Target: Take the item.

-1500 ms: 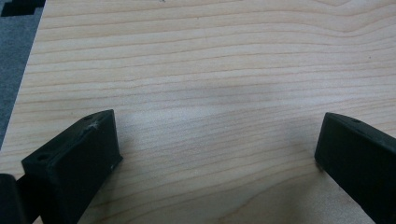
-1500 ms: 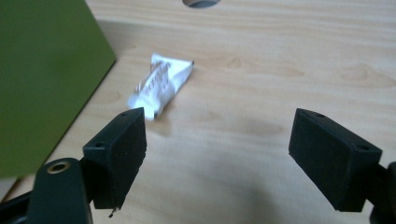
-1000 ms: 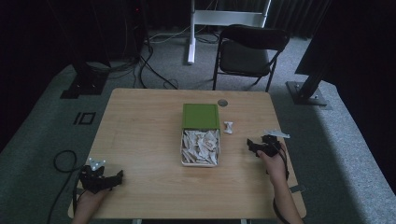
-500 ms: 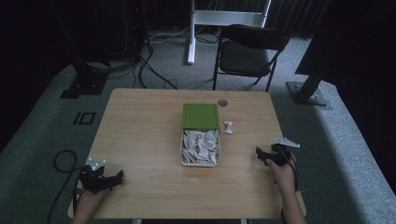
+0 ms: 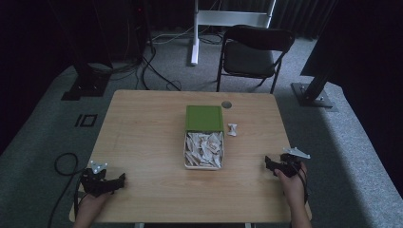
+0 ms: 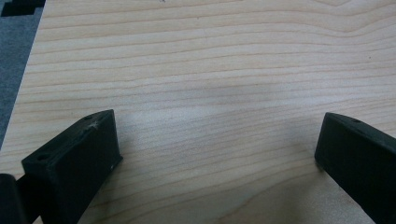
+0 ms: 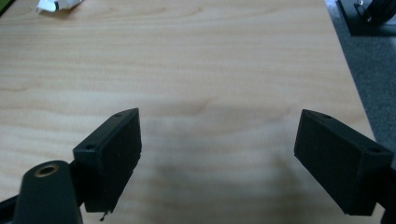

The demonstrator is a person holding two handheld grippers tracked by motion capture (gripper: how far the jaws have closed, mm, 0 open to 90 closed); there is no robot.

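A box point(image 5: 204, 149) with a green lid point(image 5: 204, 118) flipped back stands in the middle of the wooden table point(image 5: 142, 128), full of white crumpled pieces. One small white piece point(image 5: 232, 129) lies on the table just right of the lid, and shows at the top left corner of the right gripper view point(image 7: 58, 4). My left gripper point(image 5: 119, 180) rests near the front left corner, open, nothing between its jaws point(image 6: 215, 154). My right gripper point(image 5: 269, 164) sits near the front right edge, open and empty point(image 7: 217, 154).
A small dark round disc point(image 5: 226, 104) lies near the table's far edge. Behind the table stands a black folding chair point(image 5: 254, 52). Stand bases point(image 5: 311, 95) and cables point(image 5: 152, 66) lie on the grey carpet. The table's right edge runs close to my right gripper.
My right gripper has drawn back from beside the box toward the front right edge of the table. The left gripper has stayed put.
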